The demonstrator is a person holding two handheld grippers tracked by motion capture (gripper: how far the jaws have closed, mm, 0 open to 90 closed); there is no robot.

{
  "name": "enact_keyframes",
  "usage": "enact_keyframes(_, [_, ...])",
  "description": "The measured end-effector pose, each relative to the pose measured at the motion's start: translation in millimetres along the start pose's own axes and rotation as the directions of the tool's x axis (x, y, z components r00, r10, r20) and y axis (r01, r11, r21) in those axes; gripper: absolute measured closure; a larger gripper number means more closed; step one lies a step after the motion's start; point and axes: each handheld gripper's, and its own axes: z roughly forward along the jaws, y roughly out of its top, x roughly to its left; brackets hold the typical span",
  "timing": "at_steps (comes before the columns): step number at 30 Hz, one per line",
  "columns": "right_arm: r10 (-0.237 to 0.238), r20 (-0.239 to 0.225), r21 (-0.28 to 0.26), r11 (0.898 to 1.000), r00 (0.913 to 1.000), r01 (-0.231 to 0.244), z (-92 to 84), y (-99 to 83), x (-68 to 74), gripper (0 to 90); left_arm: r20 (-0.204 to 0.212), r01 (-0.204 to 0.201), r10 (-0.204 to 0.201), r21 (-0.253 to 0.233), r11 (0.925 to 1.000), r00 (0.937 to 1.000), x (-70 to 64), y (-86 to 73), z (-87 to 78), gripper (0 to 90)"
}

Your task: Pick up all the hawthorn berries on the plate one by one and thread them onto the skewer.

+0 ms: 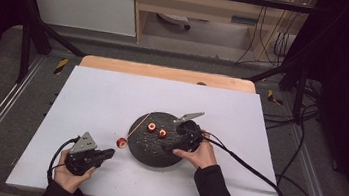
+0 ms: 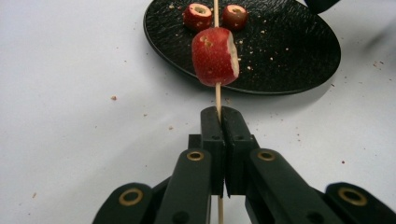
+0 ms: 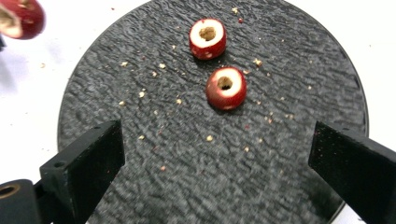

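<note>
Left gripper (image 2: 219, 116) clamped tight on thin wooden skewer (image 2: 217, 95), one cored red hawthorn fruit (image 2: 215, 56) threaded. Right gripper (image 3: 215, 154) gaping, empty, over round black textured plate (image 3: 299, 56); two cored fruits (image 3: 226, 87) at its 12 o'clock. Risks: round fruit rolls from pads; skewer misses core hole; threaded fruit slides off.

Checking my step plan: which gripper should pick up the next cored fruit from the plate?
Probably the right gripper: its jaws stand open over the black plate, near the cored fruits. The left gripper is shut on the skewer.
</note>
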Motion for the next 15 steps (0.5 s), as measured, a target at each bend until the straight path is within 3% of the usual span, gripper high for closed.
enact_keyframes(5, [-0.052, 0.036, 0.075, 0.996, 0.998, 0.049, 8.1, 14.4, -0.8, 6.9, 0.0, 0.003, -0.003, 0.001, 1.0, 1.0, 1.8, -0.5, 0.2, 88.3])
enact_keyframes(15, [-0.093, 0.014, 0.149, 0.985, 0.9956, 0.09, 23.8, 37.1, -3.5, 20.5, -0.002, 0.004, -0.004, 0.003, 1.0, 1.0, 3.2, -0.8, 1.1, 88.3])
